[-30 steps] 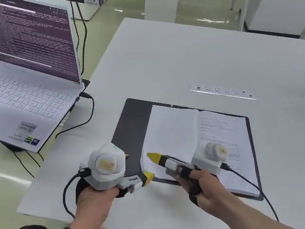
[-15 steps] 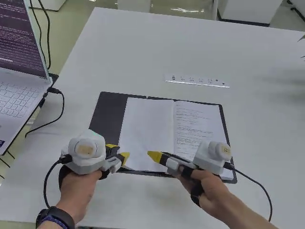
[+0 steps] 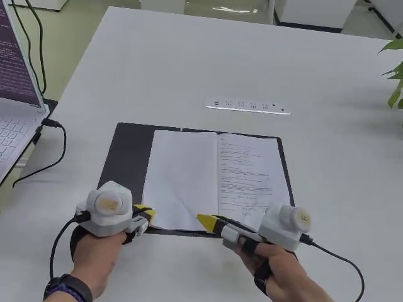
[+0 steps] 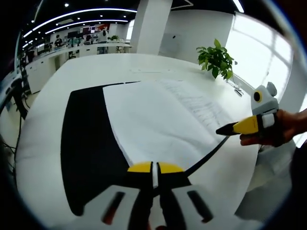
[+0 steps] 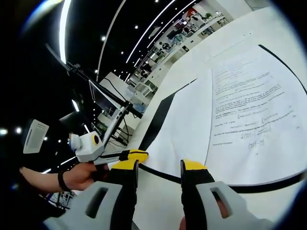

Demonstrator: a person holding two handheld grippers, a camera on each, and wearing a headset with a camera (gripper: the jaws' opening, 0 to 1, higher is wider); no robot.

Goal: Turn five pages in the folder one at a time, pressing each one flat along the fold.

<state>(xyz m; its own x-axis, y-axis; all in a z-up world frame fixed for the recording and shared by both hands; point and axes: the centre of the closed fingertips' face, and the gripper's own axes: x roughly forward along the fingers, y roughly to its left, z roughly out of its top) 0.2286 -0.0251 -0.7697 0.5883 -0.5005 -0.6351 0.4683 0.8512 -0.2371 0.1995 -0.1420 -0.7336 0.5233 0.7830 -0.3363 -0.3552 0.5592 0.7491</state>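
Near the front edge of the surface (image 3: 189, 56), your folder (image 3: 129, 157) lies open, its black cover showing to the left of a blank page (image 3: 179, 170), with a printed page (image 3: 249, 170) on the right of the fold (image 3: 218, 176). The blank sheet suggests you have turned at least one page, but how many of the five are done cannot be told from here. It shows a slanting ridge toward its near edge, so the pressing looks unfinished (a judgement, no more).

Your left tongs (image 3: 145, 214) sit with their tips together on nothing, at the blank page's near left corner. Your right tongs (image 3: 204, 221) stand apart and empty at the folder's near edge, just left of the fold.

Compared with a second ago, your right tongs have drawn back from over the blank page's near left part toward the fold, so the two tools are now further apart. The laptop (image 3: 16, 82) slipping to the picture's left side is only your head moving.
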